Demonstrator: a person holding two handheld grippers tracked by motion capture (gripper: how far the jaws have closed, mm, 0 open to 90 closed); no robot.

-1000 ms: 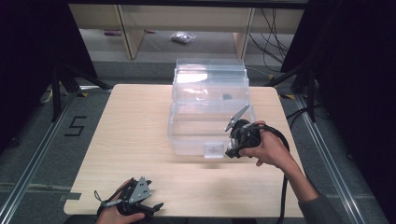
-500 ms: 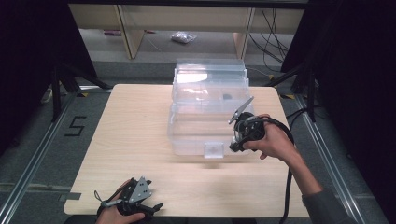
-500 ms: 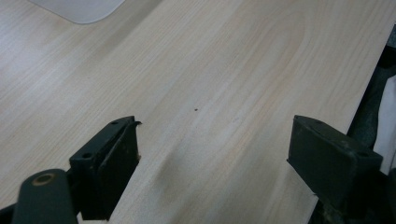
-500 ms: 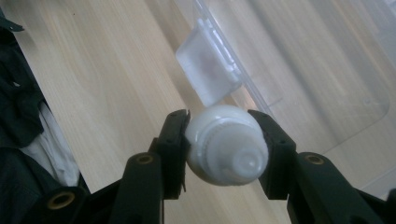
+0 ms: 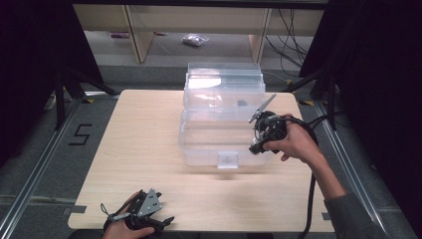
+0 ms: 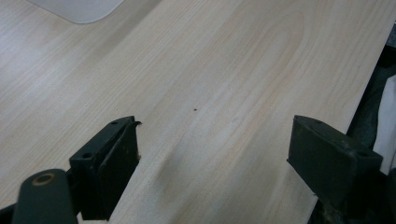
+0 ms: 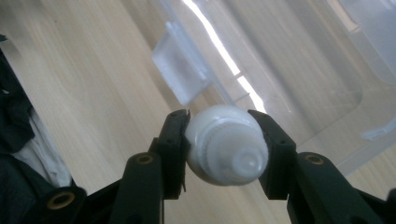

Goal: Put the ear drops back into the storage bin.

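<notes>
The right tongs are clamped on a small white round plastic bottle, its capped end towards the camera, held at the near right corner of the clear lidless plastic storage box in the middle of the pale wooden worktop. The left tongs rest at the near left edge, jaws spread wide, gripping nothing.

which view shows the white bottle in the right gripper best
The right gripper view: the white bottle sits close up, clamped between the right gripper jaws, nozzle toward the camera. In the high view the person's hand and the gripper cover it.
</notes>
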